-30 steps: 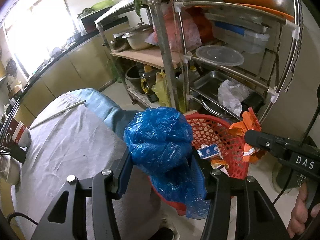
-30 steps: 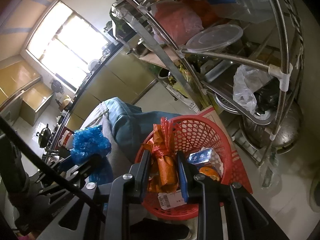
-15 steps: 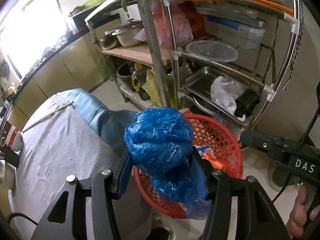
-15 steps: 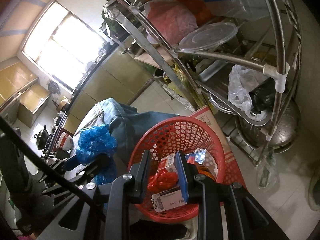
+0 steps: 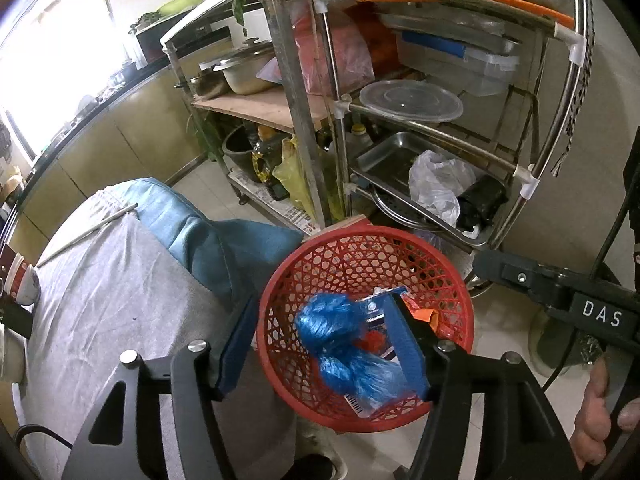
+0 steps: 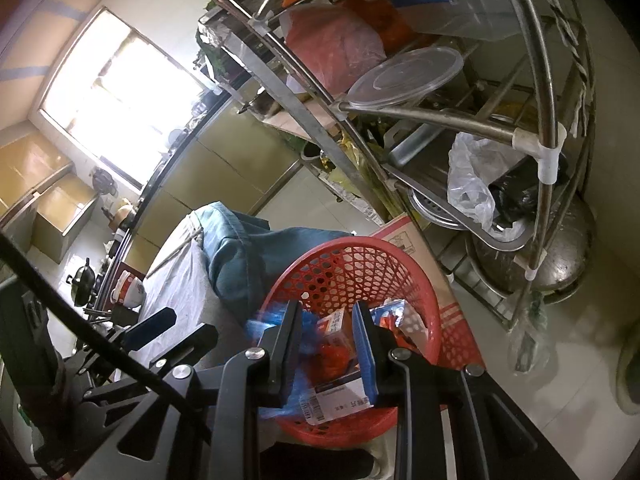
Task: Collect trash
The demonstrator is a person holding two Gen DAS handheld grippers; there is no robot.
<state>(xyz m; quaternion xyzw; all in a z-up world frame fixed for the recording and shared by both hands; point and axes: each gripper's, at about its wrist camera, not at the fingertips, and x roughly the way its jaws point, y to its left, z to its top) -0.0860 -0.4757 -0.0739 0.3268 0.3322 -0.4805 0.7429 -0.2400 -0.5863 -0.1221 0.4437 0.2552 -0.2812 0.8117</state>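
Observation:
A red mesh basket [image 5: 360, 236] [image 6: 348, 248] stands on the floor by the table, with wrappers and a white box inside. My left gripper [image 5: 320, 344] hovers over it and its jaws are opening. The crumpled blue plastic bag [image 5: 344, 344] is blurred, dropping free between them into the basket. It shows as a blue smear [image 6: 260, 324] in the right wrist view. My right gripper [image 6: 328, 348] hangs above the basket with a narrow gap and nothing gripped; only basket trash shows through the gap. Its black body [image 5: 520, 280] reaches in from the right.
A steel rack [image 5: 304, 120] with pots, trays and lids stands right behind the basket. The table under a grey cloth [image 5: 120, 300] lies left, with a blue cloth, a chopstick and cups [image 5: 20, 284]. A cardboard box [image 6: 404, 236] leans beside the basket. A hand [image 5: 596, 420] is at lower right.
The left jaws have spread and the blue bag has fallen from them toward the basket. The orange wrapper that was between the right fingers a second ago now lies in the basket.

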